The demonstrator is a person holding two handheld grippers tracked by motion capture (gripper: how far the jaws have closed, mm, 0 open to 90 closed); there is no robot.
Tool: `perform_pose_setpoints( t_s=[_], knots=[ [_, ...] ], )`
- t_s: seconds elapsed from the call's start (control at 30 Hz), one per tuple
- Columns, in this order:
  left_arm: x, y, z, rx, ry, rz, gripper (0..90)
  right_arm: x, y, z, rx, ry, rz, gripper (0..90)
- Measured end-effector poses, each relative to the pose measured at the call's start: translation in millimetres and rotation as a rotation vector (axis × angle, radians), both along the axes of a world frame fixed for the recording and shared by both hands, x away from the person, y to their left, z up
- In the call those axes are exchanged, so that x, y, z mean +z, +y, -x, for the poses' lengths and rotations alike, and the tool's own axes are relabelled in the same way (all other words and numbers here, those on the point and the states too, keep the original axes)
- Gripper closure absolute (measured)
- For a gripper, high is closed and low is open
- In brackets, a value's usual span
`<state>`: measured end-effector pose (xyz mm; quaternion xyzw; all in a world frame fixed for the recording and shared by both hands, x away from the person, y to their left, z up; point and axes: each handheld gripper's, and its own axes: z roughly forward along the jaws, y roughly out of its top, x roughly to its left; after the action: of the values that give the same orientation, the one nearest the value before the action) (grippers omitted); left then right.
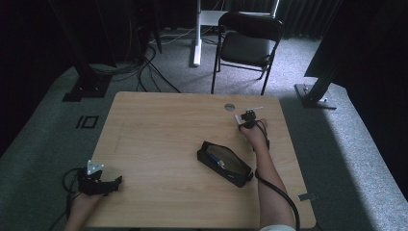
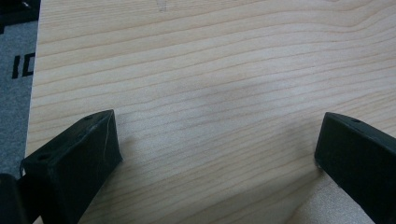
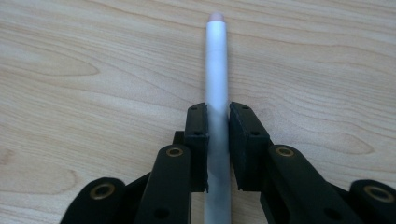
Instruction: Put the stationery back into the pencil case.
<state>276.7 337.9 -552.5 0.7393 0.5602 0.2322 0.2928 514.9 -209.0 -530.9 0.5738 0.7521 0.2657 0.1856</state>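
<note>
Left hand-held gripper (image 1: 117, 181) is sitting at the near-left corner of the counter (image 1: 159, 144), jaws standing wide apart w/ nothing between them, just bare wood grain in the left gripper view. It's idling.

Moving across: black pencil case (image 1: 224, 163) is lying open mid-counter, a little right of centre, something blue and white showing inside. It's looking soft-sided, so prob. floppy at the rim.

Now the right side. Right hand-held gripper (image 3: 218, 140) is clamping a slim pale-grey pen (image 3: 217, 70) between its pads, near the far-right part of the counter, just near a small round grommet (image 1: 229, 107). In the right gripper view the pen is running straight out along the jaws, pinkish tip pointing away, shaft passing back between the pads toward the camera.

Handling call: the pen is looking light, stiff, smooth and round, so likely slippery and apt to swivel or slide lengthwise in a two-pad pinch. The pads are taking it on the shaft well back from the tip. Whether that's mid-length I can't tell, since the rear end is hidden. Gripping nearer the balance point should be keeping it from drooping on the way over to the case.
</note>
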Motion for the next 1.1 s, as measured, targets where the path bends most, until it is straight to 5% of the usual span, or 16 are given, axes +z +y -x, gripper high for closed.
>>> perform_pose_setpoints(
  t_s=[0.23, 0.47, 1.1],
  knots=[
    [0.0, 0.0, 0.0, 0.000, 0.000, 0.000, 0.3, -0.8, 2.0, 1.7, -0.009, -0.014, 0.009, 78.6],
    [0.0, 0.0, 0.0, 0.000, 0.000, 0.000, 0.3, 4.1, -5.9, 4.3, -0.029, -0.004, -0.039, 78.6],
    [0.0, 0.0, 0.0, 0.000, 0.000, 0.000, 0.3, 48.8, -18.3, 28.2, 0.083, -0.061, -0.078, 78.6]
  ],
)
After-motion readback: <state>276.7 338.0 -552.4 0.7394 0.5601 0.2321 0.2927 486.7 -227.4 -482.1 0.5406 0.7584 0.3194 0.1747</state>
